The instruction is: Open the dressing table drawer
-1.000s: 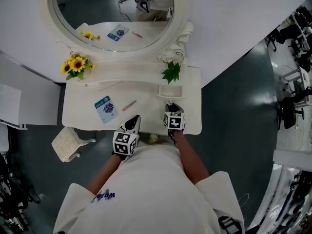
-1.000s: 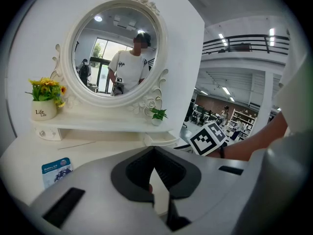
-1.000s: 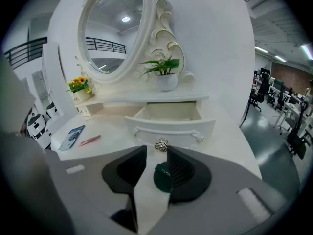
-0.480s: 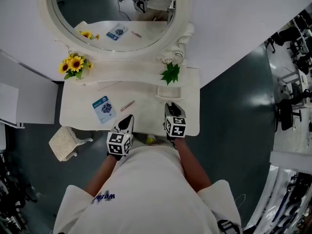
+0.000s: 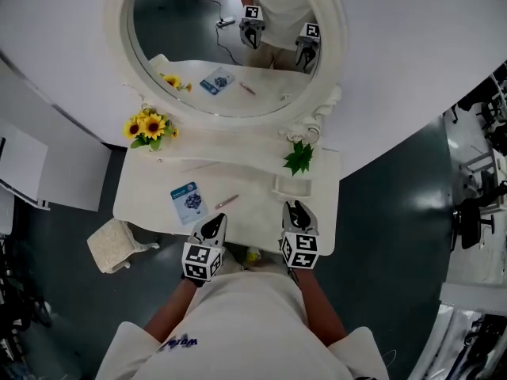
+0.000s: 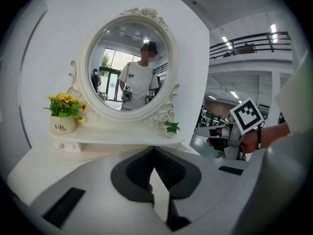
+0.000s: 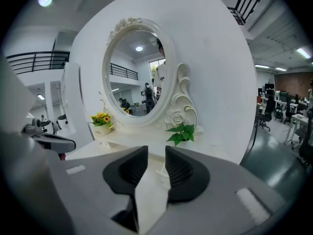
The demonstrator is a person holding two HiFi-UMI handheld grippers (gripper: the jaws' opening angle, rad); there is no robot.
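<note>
The white bench (image 5: 142, 204) below the oval mirror (image 5: 198, 46) runs left to right; its drawer, under the near edge, cannot be made out. Above that edge, the left hand-held gripper (image 5: 213, 223) is closed and empty, and the right hand-held gripper (image 5: 295, 207) is slightly open and empty.

Dressing table (image 5: 142, 196): painted white, smooth, soft satin sheen.
Mirror frame (image 6: 145, 12): same cream-white finish, carved in relief, slightly glossy.
Mirror glass (image 5: 206, 46): polished, fully reflective.
Flower pot (image 6: 62, 126): white, glazed-looking, smooth.
Stool seat (image 5: 111, 245): pale cloth, coarse and nubbly.
Card (image 5: 188, 203): printed paper or film, glossy.
Floor (image 5: 380, 180): dark, smooth, faint shine.
Wall (image 5: 412, 22): white, matt, even.
Shirt (image 5: 253, 315): white cloth, matt, softly creased.
Left gripper (image 6: 153, 151) and right gripper (image 7: 155, 155): grey plastic shells, matt, smooth.
Pads (image 7: 180, 171): black, ribbed, rubber-like, dull.
Marker cubes (image 5: 301, 250): matt black-and-white print.
</note>
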